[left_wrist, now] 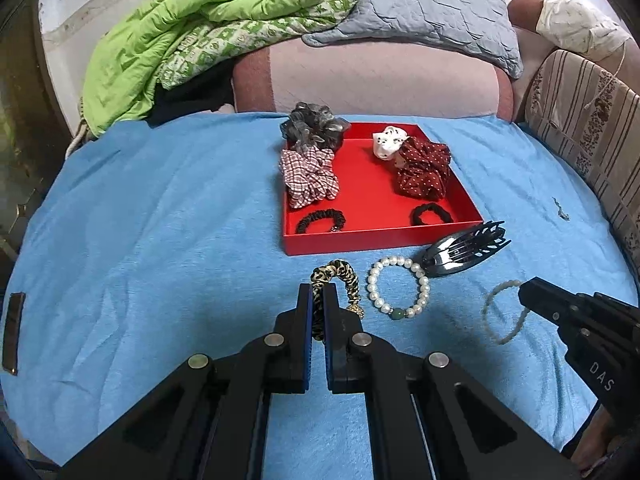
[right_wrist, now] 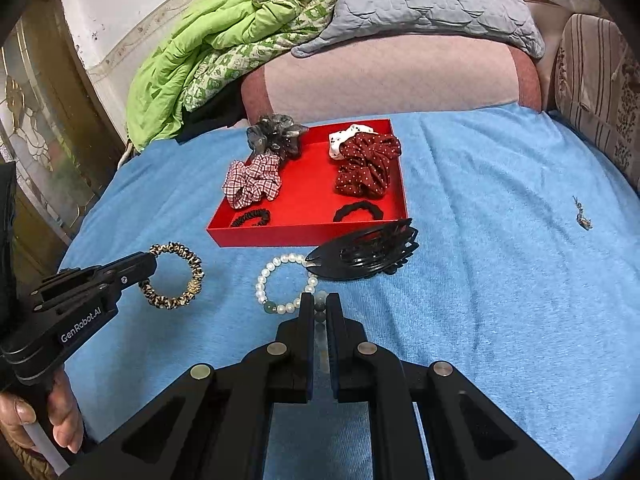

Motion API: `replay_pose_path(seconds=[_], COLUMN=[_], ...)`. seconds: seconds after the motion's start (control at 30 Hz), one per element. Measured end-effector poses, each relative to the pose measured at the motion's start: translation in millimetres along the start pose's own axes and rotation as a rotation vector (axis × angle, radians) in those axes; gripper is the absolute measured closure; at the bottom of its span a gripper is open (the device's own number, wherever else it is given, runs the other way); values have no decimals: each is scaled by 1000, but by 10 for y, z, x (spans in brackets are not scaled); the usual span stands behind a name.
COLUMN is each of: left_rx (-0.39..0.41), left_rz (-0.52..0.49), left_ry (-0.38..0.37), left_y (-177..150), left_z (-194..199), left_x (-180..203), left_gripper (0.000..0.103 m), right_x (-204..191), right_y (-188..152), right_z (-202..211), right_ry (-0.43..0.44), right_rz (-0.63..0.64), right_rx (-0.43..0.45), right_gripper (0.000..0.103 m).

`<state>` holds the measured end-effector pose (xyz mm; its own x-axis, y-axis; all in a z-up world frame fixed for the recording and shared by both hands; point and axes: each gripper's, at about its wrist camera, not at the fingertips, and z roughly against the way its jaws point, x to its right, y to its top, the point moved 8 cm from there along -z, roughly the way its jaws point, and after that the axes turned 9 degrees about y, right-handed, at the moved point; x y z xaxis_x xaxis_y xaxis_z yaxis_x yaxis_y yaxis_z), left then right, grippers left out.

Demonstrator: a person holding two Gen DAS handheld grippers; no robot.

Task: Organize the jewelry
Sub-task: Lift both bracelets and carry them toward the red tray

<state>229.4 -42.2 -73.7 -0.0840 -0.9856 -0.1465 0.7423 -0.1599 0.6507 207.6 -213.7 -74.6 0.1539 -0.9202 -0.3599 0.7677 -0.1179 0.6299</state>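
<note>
Leopard-print hair tie (left_wrist: 318, 312) half hidden in clamped left fingers (left_wrist: 306, 304); right fingers (right_wrist: 308, 316) pinch a blurred bead bracelet (left_wrist: 502, 312).

A bed covered by a blue blanket (left_wrist: 160, 208) carries a red tray (left_wrist: 376, 240) at centre frame, with a pearl bracelet (left_wrist: 398, 286) and black hair claw (left_wrist: 464, 252) just below it.

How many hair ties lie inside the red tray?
6: grey organza and white dotted at the back, plaid and maroon dotted mid-tray, two thin black ones in front.
</note>
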Motion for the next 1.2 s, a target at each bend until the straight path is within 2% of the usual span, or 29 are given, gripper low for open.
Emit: replay_pose_path(seconds=[0.67,1.2], left_rx=[27,27], left_rz=[0,-17], left_ry=[41,14], left_y=[106,392], left_z=[216,91], left_x=[-77,-8], left_gripper=[99,98], right_x=[-118,-120], right_y=[223,652], right_z=[240,192], right_ry=[-3,16], right_rz=[44,54], right_rx=[45,56], right_gripper=[97,97])
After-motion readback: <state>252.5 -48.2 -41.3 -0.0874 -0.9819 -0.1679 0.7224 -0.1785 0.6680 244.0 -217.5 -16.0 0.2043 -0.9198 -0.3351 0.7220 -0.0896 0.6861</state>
